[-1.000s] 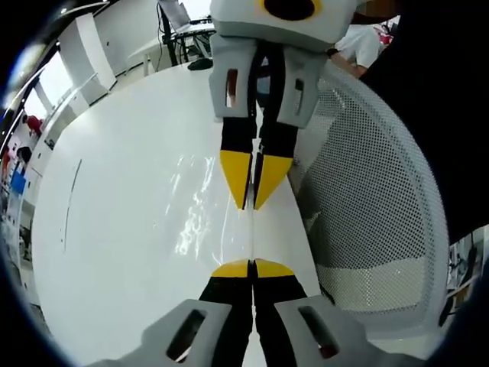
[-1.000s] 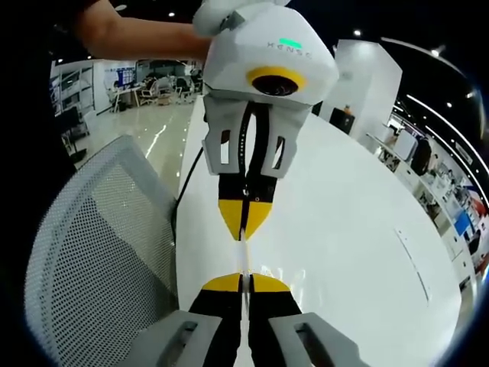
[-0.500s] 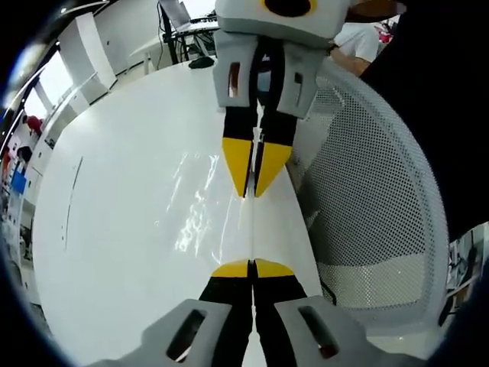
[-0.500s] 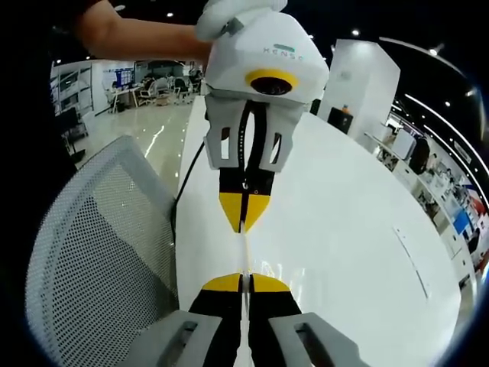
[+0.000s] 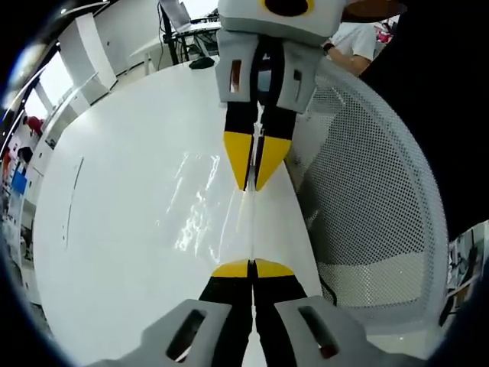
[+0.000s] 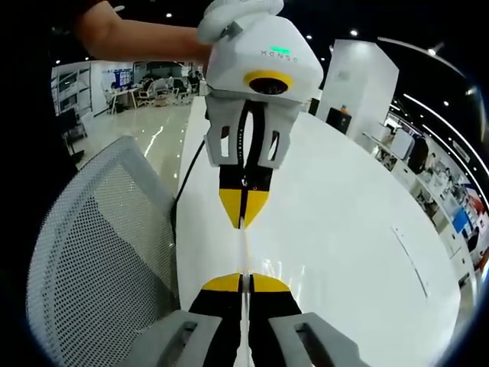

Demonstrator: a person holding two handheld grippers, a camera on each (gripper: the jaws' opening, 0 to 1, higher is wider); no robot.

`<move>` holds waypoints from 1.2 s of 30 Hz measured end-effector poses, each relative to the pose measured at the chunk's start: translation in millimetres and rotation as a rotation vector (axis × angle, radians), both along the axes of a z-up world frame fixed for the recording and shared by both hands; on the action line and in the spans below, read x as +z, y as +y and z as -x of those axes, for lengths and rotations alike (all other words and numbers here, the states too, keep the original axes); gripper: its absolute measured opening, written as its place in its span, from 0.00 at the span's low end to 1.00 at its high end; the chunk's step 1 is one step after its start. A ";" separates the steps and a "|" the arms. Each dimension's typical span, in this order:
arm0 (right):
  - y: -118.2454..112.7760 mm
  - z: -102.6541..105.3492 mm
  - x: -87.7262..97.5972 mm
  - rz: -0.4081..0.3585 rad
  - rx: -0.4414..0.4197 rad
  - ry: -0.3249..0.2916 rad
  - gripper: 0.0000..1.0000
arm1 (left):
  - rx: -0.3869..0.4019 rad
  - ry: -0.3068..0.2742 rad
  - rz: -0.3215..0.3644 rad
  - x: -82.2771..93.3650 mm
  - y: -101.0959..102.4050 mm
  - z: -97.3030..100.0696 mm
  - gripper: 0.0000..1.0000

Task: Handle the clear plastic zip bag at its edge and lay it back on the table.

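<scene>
The clear plastic zip bag [image 5: 200,210] shows as a glinting sheet over the white table [image 5: 114,252], its edge stretched in a thin line between both grippers. My left gripper [image 5: 252,265] is shut on the near end of that edge. Facing it from above, my right gripper [image 5: 253,187] is shut on the far end. In the right gripper view the bag's edge [image 6: 243,252] runs from my right gripper [image 6: 242,279] up to my left gripper [image 6: 243,225], both pinched on it. A person's arm [image 6: 145,38] holds the left gripper.
A white mesh chair back [image 5: 367,191] stands close against the table's edge, also seen as the mesh chair [image 6: 92,252]. A thin dark line [image 5: 72,199] lies on the table. Office furniture and a person in white [image 5: 359,42] are beyond.
The two grippers have drawn slightly apart, so the span of bag edge between them is longer. Both stay shut on it.
</scene>
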State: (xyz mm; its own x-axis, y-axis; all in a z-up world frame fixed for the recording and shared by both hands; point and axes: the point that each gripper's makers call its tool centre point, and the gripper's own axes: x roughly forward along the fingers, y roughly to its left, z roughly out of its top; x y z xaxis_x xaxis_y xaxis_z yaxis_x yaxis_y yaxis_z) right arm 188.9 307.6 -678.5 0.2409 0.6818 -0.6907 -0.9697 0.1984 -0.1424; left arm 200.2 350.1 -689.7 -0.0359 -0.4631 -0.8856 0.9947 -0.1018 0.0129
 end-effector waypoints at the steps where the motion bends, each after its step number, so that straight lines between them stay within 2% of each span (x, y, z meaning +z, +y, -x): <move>1: -0.1 0.1 0.1 0.000 0.000 0.000 0.00 | 0.000 0.000 0.000 0.0 0.1 0.0 0.00; 36: -7.1 0.0 2.3 -0.017 -0.020 0.000 0.00 | 0.004 0.009 0.013 3.1 1.5 0.2 0.00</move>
